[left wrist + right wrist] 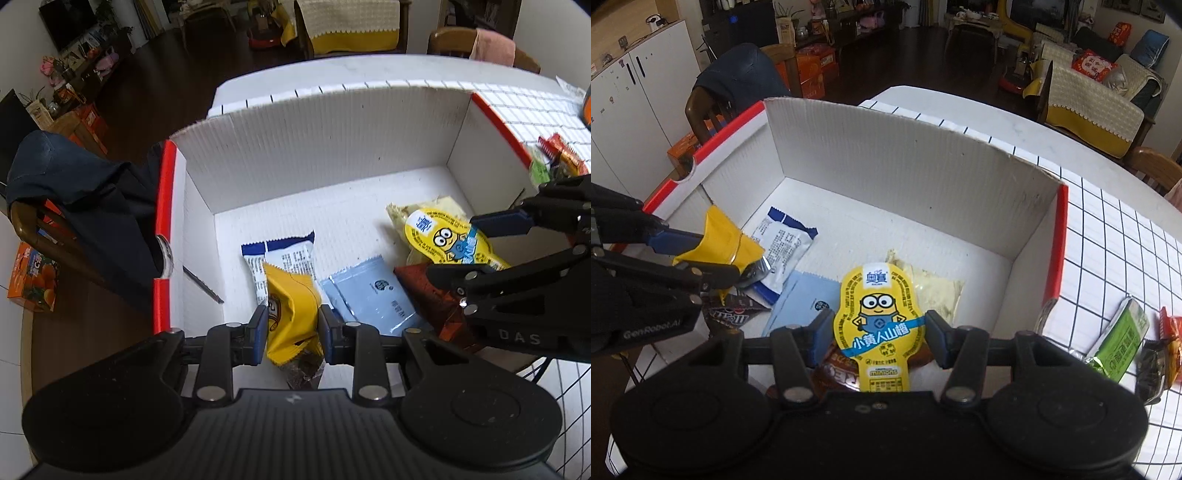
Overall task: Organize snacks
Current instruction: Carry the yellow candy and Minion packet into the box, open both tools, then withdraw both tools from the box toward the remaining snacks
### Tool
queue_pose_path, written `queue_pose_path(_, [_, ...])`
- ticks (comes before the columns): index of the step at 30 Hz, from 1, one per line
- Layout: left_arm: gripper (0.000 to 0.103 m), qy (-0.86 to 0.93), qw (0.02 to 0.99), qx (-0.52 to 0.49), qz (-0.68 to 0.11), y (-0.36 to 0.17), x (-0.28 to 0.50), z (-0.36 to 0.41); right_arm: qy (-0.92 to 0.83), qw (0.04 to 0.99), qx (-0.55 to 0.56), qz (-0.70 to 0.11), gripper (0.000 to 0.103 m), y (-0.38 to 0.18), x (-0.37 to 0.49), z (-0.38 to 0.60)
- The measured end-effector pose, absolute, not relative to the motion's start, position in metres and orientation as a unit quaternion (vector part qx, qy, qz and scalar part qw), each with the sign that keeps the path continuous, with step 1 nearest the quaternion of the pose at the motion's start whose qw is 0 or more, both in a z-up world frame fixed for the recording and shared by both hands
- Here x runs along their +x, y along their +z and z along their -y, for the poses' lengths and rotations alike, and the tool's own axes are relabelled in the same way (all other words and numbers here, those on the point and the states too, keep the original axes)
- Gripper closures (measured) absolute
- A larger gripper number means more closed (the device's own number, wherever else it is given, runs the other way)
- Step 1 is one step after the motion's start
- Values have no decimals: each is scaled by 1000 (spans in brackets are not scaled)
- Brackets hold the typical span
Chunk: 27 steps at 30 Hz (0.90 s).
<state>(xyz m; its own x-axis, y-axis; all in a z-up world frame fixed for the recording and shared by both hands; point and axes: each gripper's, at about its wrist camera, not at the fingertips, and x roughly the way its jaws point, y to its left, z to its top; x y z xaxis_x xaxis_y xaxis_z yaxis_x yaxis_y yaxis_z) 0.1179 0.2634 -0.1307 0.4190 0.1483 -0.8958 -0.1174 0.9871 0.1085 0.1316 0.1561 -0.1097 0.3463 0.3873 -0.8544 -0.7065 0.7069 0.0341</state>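
A white cardboard box point(325, 155) with red rims stands on the gridded tablecloth; it also shows in the right wrist view point(905, 173). My left gripper point(291, 328) is shut on a yellow snack packet point(291, 310) and holds it over the box's near left part; the packet also shows in the right wrist view point(727, 243). My right gripper point(877, 338) is shut on a yellow Minions snack pack point(877, 317), held over the box's near right part, also seen in the left wrist view point(447, 236). A white-and-blue packet point(284, 258), a light blue packet point(373, 299), a brown packet point(432, 291) and a pale packet point(934, 291) lie in the box.
A green packet point(1123, 339) and a red-orange packet point(1172, 339) lie on the tablecloth point(1115, 240) right of the box. A wooden chair with a dark garment point(92, 206) stands left of the table. A sofa point(1089, 99) stands beyond the table.
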Motion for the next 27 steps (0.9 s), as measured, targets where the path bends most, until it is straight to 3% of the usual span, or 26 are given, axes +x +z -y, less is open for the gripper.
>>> queue_pose_path(10, [73,83,837,7,-541,-134,119,-265,352,800,-159,-459,50,-106,128,-153])
queue_pose_path(15, [55,84,845,-6,-529,-127,113,-266,359,806,-138,-450,43,-95,125,-144])
queue_pose_path(22, [47,84,861,-26,-500,-105,100,-262,370,812,-108,-438,40,-74,116,-122])
queue_pose_path(25, [46,80,869,-34,-487,-94,95,-257,375,817,-90,-427,27,-62,110,-109])
queue_pose_path(27, [39,79,876,-36,-475,-85,91,-252,380,821,-77,-420,25,-54,107,-100])
